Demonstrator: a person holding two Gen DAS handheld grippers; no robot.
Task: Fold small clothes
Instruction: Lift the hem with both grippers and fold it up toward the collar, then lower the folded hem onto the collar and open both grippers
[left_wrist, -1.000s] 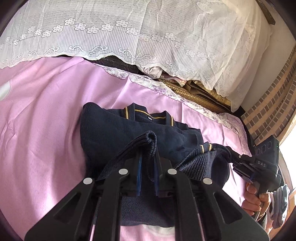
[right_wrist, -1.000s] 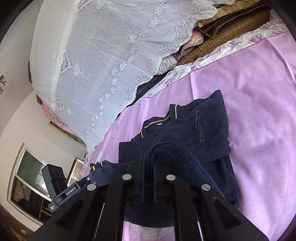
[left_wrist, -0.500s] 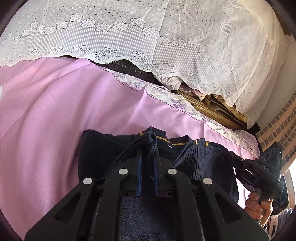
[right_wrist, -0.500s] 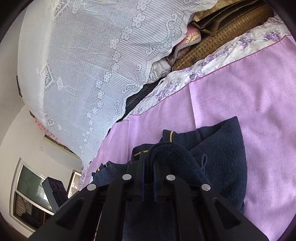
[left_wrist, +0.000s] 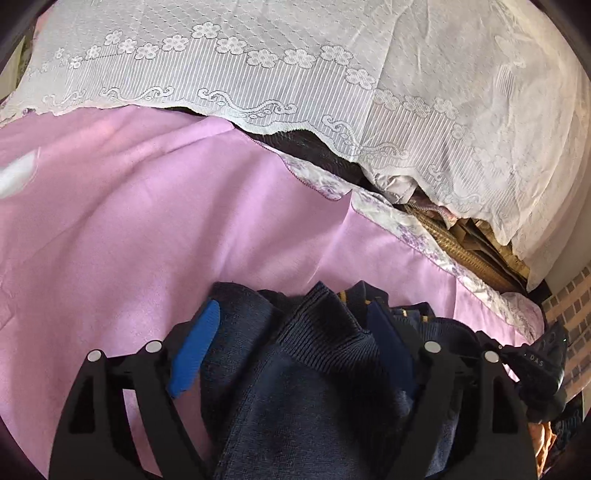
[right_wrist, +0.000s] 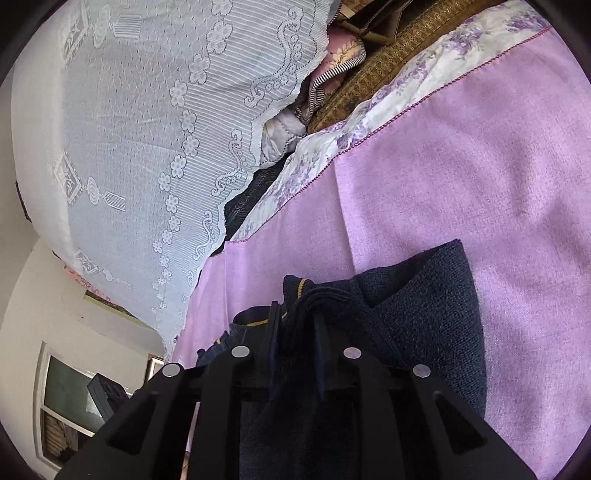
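Navy sweater (left_wrist: 325, 376) is spread on the bed directly beneath both tongs. Left tongs (left_wrist: 295, 350) have just been opened wide, fabric released between them; right tongs (right_wrist: 295, 332) have been parting around a fold.

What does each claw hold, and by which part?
Left claw: nothing; just opened, sweater lies loose between. Right claw: opening, still around the sweater's folded hem.

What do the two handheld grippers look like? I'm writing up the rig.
Both are matte black plastic with triangular cut-outs and round silver rivets. The left gripper has bright blue pads on its fingers. The right gripper has thin dark fingers; white "DAS" lettering marks its body. No cables show.
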